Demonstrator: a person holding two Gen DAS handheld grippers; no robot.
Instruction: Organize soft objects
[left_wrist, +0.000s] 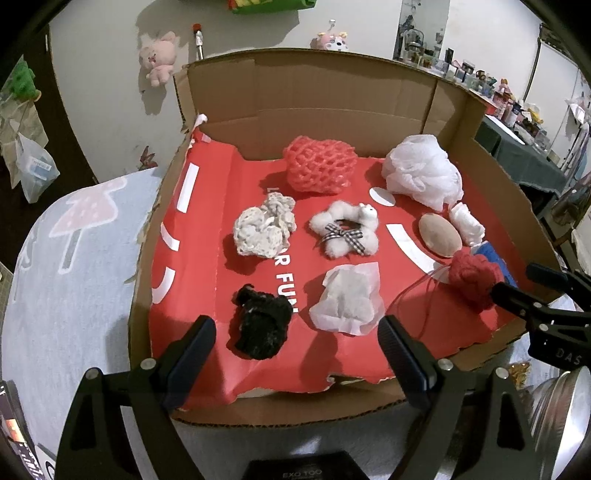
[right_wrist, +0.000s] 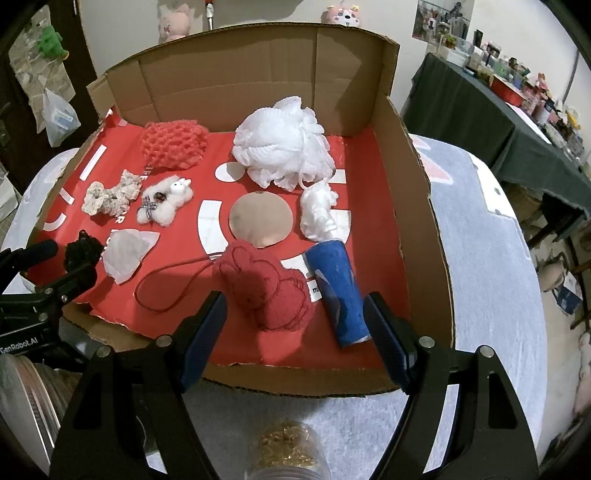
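Several soft objects lie in rows on the red liner of an open cardboard box (left_wrist: 369, 88). In the left wrist view: a red foam net (left_wrist: 319, 164), a white bath pouf (left_wrist: 423, 171), a cream crochet piece (left_wrist: 264, 227), a fluffy white ring with a checked bow (left_wrist: 345, 230), a black crochet piece (left_wrist: 258, 326) and a white pouch (left_wrist: 349, 297). My left gripper (left_wrist: 297, 336) is open and empty at the box's front edge. In the right wrist view my right gripper (right_wrist: 295, 314) is open, with a red knitted pouch (right_wrist: 266, 288) and a blue roll (right_wrist: 338, 291) between its fingers.
A tan round pad (right_wrist: 260, 218) and a small white bundle (right_wrist: 319, 210) lie mid-box. The box (right_wrist: 424, 221) stands on a table with a pale patterned cloth (left_wrist: 70, 266). A jar of gold bits (right_wrist: 286, 450) stands below my right gripper. A cluttered dark table (right_wrist: 491, 114) stands at the right.
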